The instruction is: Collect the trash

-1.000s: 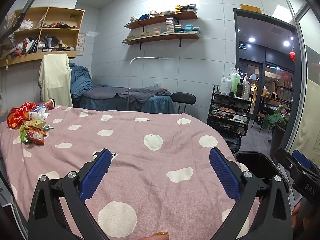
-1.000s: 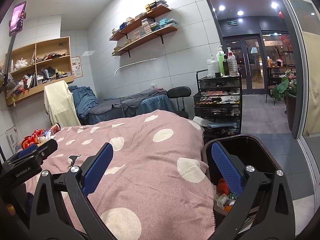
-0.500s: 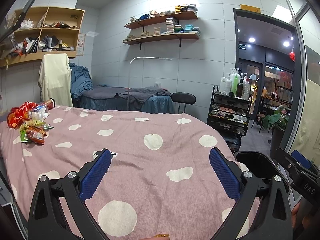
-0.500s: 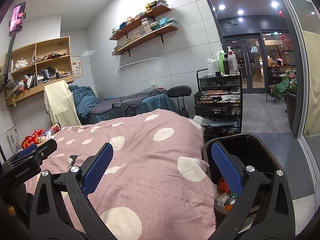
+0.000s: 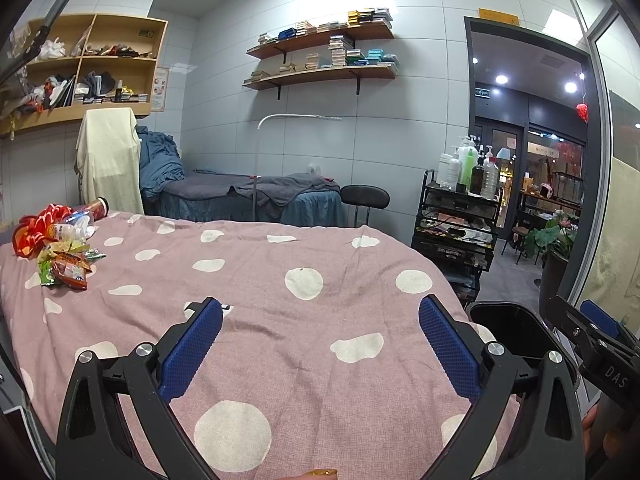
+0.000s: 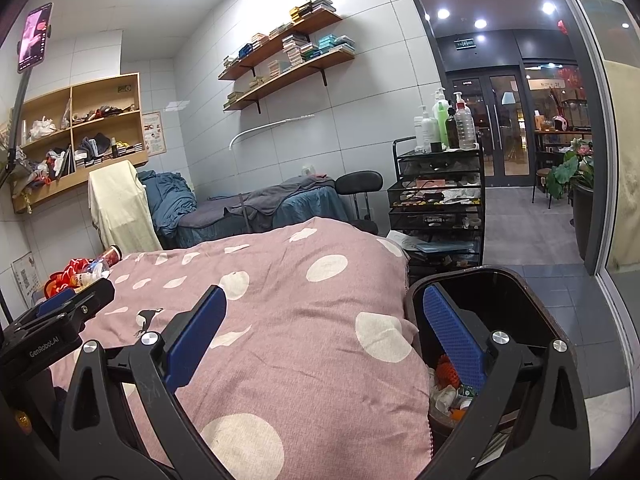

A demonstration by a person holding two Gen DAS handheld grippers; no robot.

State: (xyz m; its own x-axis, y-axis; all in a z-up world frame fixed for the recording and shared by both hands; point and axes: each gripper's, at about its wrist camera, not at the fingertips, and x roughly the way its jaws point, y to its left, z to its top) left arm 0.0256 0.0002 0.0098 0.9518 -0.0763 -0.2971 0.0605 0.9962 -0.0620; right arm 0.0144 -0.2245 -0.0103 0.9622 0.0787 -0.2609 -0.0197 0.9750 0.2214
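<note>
Reaching next for trash pile at far left corner of bed: wrappers, plastic bottle, red bag, can bunched together. Best to take one piece at a time, grip flat wrapper by raised edge, avoid pinching pink dotted blanket. Carry low across to black bin beside bed on right, already partly filled. Left tool spread wide, empty, hovering above blanket, well apart from pile. Right tool likewise spread wide, empty, one finger over bin mouth.

Black claws, blue pads, seemingly ribbed.
</note>
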